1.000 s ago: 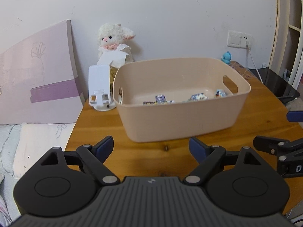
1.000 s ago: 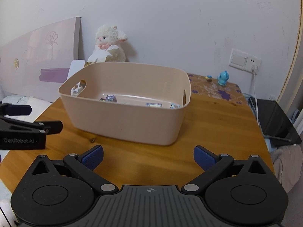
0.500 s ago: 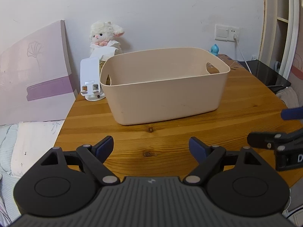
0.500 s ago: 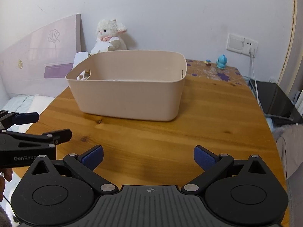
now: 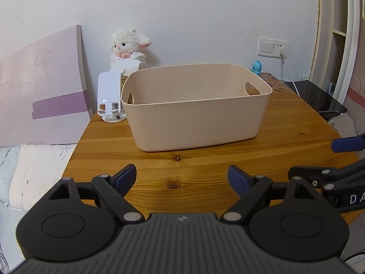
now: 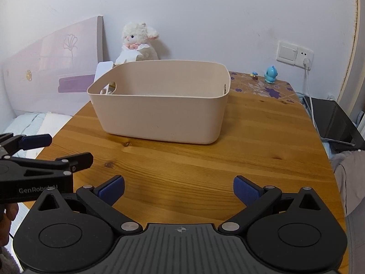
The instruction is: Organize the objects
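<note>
Can't see into the bin (image 5: 196, 114) from either camera, both sit too low, so whatever's inside is hidden behind the near wall. It's a smooth beige plastic tub with rounded corners and cut-out handles, sitting mid-frame on the worktop (image 5: 205, 171), which is knotty orange pine with clear grain.

Left hand-held gripper (image 5: 181, 178) fills the bottom of its own view, jaws spread wide with nothing between them, blue pads on black arms. Right hand-held gripper (image 6: 179, 188) is the same story: wide open and empty. Each one pokes into the other's frame at the edge, cut off, with only part of a white logo readable.

Behind the bin in the upper middle there's a fluffy white lamb (image 5: 127, 50), its lower half blocked by the bin and a white phone stand (image 5: 109, 96). The stand in the right view mostly disappears behind the rim. Small blue figurine (image 6: 271, 74) sits near the wall socket (image 6: 294, 53), too tiny to make out details. A pink board (image 5: 41, 86) runs off the left edge.
</note>
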Tool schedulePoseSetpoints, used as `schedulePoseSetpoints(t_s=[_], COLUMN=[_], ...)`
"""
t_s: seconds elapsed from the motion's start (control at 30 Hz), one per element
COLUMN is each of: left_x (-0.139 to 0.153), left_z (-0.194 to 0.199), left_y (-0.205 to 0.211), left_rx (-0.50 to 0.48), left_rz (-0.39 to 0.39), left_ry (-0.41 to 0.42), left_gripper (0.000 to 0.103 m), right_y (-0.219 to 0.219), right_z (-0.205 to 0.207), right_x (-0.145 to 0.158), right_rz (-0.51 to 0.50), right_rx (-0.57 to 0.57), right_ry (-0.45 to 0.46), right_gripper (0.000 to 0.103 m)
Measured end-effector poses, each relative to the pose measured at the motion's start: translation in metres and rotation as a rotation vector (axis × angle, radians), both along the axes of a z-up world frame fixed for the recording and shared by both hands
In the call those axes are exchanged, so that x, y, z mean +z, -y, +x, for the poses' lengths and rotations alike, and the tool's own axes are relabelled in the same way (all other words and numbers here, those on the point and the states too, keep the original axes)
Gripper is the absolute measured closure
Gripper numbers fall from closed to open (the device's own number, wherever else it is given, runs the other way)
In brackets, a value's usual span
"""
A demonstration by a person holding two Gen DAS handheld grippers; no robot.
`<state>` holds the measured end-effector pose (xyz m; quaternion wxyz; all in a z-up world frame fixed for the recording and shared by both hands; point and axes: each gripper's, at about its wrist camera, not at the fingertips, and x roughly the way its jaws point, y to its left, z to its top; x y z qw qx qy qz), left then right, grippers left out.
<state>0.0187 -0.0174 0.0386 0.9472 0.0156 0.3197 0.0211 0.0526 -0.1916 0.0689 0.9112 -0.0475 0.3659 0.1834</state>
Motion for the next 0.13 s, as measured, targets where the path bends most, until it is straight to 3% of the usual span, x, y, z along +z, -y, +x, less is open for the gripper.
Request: schedulePoseSetpoints(t_s=[0.13], left_x=[-0.0014], left_z=[0.0013], left_y=[-0.0032], left_rx=[0.003], left_rz=[-0.016], left_ry=[-0.004], left_gripper=[0.012], right_y=[0.0008], right_z=[0.0016], right_x=[0.0014], right_rz=[0.004], right_rx=[-0.009], right_ry=[0.003], right_gripper=[0.000])
